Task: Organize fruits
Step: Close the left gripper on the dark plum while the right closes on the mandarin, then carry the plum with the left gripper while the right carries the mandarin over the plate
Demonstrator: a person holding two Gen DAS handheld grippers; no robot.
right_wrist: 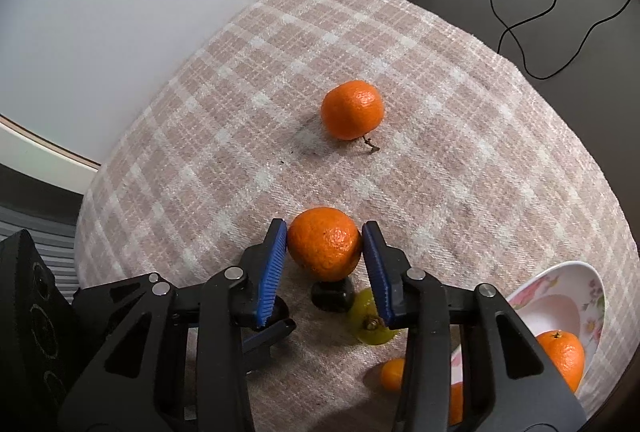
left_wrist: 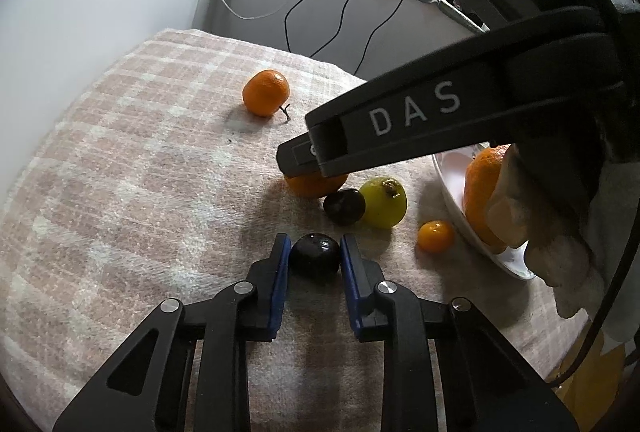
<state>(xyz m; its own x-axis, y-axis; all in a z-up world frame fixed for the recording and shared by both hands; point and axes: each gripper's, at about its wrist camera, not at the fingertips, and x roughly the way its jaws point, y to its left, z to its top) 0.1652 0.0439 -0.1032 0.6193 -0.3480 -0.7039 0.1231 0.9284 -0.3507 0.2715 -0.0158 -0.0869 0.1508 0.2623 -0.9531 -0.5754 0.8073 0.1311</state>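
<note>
Fruits lie scattered on a pink-and-cream checked woven cloth [right_wrist: 460, 135] covering a rounded surface. Left gripper [left_wrist: 314, 252] has its blue-padded jaws pressed on both sides of a small dark purple round fruit [left_wrist: 315, 259] that sits on the cloth. Right gripper [right_wrist: 325, 256] points steeply down, its ribbed blue pads clamped on the flanks of a dimpled orange mandarin [right_wrist: 325, 243]; whether that mandarin is lifted off the cloth cannot be told. Just behind the held dark fruit, toward the mandarin, a second dark round fruit [left_wrist: 344, 206] touches a yellow-green round fruit with a brown stem end [left_wrist: 383, 202]. A tiny orange kumquat-like fruit [left_wrist: 435, 236] lies near these, between them and a white flower-printed bowl [right_wrist: 576, 284] at the cloth's edge. Inside the bowl rests another orange citrus [right_wrist: 560, 356]. Well beyond the clamped mandarin, a lone orange mandarin with a short twig [right_wrist: 352, 109] sits alone mid-cloth. Black and white cables [right_wrist: 532, 27] hang past the cloth's far side.
</note>
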